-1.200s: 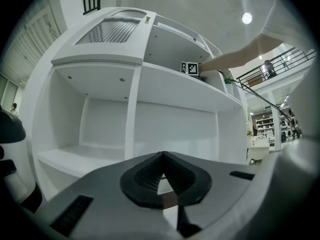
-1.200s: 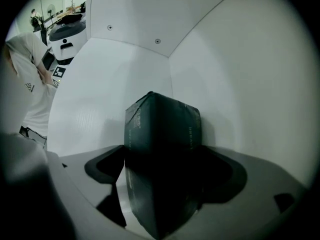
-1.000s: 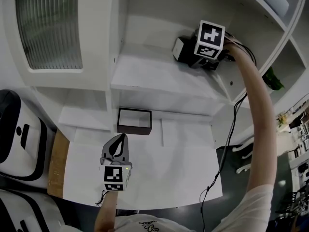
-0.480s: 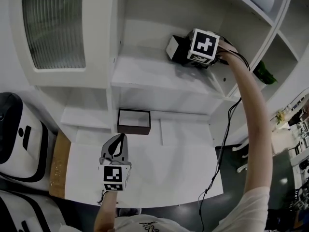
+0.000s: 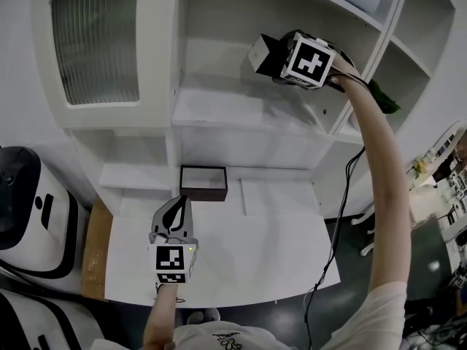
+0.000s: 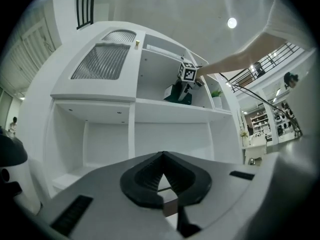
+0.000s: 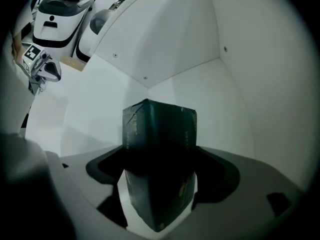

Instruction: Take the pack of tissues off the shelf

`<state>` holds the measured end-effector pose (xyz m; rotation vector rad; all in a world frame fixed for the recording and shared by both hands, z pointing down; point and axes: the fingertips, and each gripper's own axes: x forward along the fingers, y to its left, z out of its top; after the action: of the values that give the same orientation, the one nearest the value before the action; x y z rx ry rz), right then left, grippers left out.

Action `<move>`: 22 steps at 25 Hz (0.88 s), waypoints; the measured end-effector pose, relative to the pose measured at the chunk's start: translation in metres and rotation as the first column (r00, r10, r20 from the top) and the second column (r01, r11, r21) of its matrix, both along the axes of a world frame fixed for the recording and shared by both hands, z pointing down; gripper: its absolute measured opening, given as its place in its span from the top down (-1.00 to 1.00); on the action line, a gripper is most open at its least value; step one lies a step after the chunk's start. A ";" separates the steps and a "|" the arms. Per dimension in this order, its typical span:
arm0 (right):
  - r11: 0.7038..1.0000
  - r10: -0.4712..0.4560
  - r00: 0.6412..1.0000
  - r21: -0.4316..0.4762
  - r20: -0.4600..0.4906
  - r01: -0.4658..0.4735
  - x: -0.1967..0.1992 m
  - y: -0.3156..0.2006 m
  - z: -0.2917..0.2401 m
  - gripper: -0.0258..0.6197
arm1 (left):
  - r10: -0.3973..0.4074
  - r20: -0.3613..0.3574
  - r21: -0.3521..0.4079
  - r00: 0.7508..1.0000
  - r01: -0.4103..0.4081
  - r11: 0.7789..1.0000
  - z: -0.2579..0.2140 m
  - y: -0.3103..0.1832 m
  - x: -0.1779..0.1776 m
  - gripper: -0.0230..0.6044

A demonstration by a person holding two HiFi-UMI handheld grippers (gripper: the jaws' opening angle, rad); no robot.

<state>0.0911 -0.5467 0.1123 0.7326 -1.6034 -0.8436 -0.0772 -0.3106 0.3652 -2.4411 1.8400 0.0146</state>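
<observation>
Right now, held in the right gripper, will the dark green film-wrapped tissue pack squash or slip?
The dark green tissue pack is probably light: the right gripper holds it off the white shelf. Its creased wrapper suggests it squashes. Glossy film might slip.

brown box [image 5: 203, 183]: open top, at the back of white desk [image 5: 277, 246] | ribbed glass door [image 5: 95, 42]: upper left, closed | white-and-black machine [image 5: 29, 210]: left of the desk | green plant [image 5: 383, 99]: right side

A white surface [image 5: 270, 246] is carrying a dark-walled open box [image 5: 204, 194] at its rear, sitting beneath the white shelf [image 5: 241, 111].
</observation>
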 end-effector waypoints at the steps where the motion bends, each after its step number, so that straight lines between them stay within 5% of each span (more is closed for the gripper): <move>1: 1.000 -0.001 1.000 0.024 0.014 0.000 0.000 0.006 -0.007 -0.42 | 0.004 0.000 0.011 1.000 -0.004 1.000 -0.006 0.004 0.001 0.93; 9: 0.977 -0.040 0.978 0.211 0.206 -0.004 0.004 0.072 -0.066 -0.42 | 0.052 0.037 0.093 0.998 -0.055 0.994 -0.042 0.036 0.012 0.93; 18: 0.930 -0.110 0.907 0.363 0.406 -0.050 0.014 0.141 -0.103 -0.42 | 0.096 0.069 0.180 0.993 -0.107 0.978 -0.080 0.058 0.031 0.93; 22: 0.894 -0.167 0.820 0.435 0.548 -0.108 0.024 0.167 -0.112 -0.42 | 0.113 0.085 0.205 0.990 -0.128 0.970 -0.092 0.066 0.038 0.93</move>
<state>0.1146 -0.3796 -0.0002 1.4049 -1.9745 -1.1050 -0.0394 -0.2445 0.2734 -2.3691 1.5706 0.1202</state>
